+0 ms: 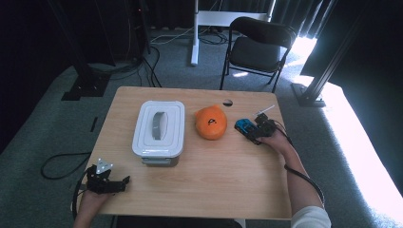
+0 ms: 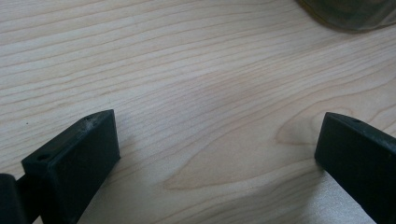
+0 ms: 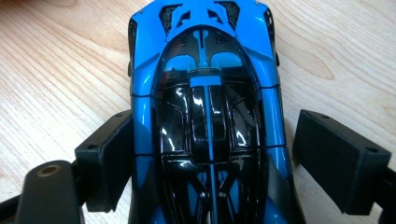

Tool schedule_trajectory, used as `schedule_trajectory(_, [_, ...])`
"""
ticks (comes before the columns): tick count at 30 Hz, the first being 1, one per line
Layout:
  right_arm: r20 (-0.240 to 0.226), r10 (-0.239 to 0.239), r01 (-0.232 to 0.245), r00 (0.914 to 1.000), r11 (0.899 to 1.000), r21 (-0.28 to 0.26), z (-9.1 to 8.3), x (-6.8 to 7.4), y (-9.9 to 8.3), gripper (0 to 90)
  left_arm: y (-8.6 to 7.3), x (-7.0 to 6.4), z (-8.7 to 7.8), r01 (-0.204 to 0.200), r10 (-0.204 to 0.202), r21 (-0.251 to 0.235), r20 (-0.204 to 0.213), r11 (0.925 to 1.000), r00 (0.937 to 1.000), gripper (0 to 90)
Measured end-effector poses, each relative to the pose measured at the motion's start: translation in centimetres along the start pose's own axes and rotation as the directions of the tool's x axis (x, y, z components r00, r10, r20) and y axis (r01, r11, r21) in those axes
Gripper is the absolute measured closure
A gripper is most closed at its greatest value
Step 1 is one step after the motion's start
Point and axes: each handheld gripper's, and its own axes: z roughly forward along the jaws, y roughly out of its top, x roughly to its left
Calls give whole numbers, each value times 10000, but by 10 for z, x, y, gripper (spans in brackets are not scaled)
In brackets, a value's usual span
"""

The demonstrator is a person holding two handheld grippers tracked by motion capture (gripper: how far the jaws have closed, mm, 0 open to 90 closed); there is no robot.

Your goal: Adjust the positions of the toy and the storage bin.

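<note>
Currently the right gripper (image 3: pixel 210 154) straddles the blue toy car (image 3: pixel 205 93) at the table's (image 1: pixel 228 175) right side, just right of the orange plush (image 1: pixel 211 122): jaws spread along its flanks, left jaw touching, right one apart, presumably aligned for a lengthwise grasp. Left gripper (image 2: pixel 217 149) idles spread wide at the near-left corner, holding nothing.

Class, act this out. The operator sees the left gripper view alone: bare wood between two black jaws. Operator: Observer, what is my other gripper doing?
Observer: The right gripper straddles a blue toy car with its jaws open.
Operator: What else is on the table?
Observer: An orange round toy lies just left of the car in the high view.
Operator: And the edge at my top right?
Observer: Probably the white lidded box, which sits beyond the left gripper.
</note>
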Motion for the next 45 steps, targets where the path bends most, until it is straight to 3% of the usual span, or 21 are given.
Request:
schedule_trajectory(7, [210,-101,112,9997,9985,-534,1,7,-3,243,0,0,0,5,-5,2,0,10000,10000,2])
schedule_trajectory(13, [304,63,-43,9995,9978,-662,1,9,-3,246,0,0,0,3,-3,3,-1,10000,10000,2])
schedule_trajectory(34, [434,215,-190,9988,9981,-579,2,12,-1,250,0,0,0,10,-10,7,-11,10000,10000,2])
schedule_trajectory(39, [282,809,-785,9963,9937,-795,-3,15,-2,249,0,0,0,13,-13,9,-11,10000,10000,2])
schedule_trajectory(45, [42,1056,-1046,9944,9895,-999,-13,18,-10,250,0,0,0,14,-14,8,-11,10000,10000,2])
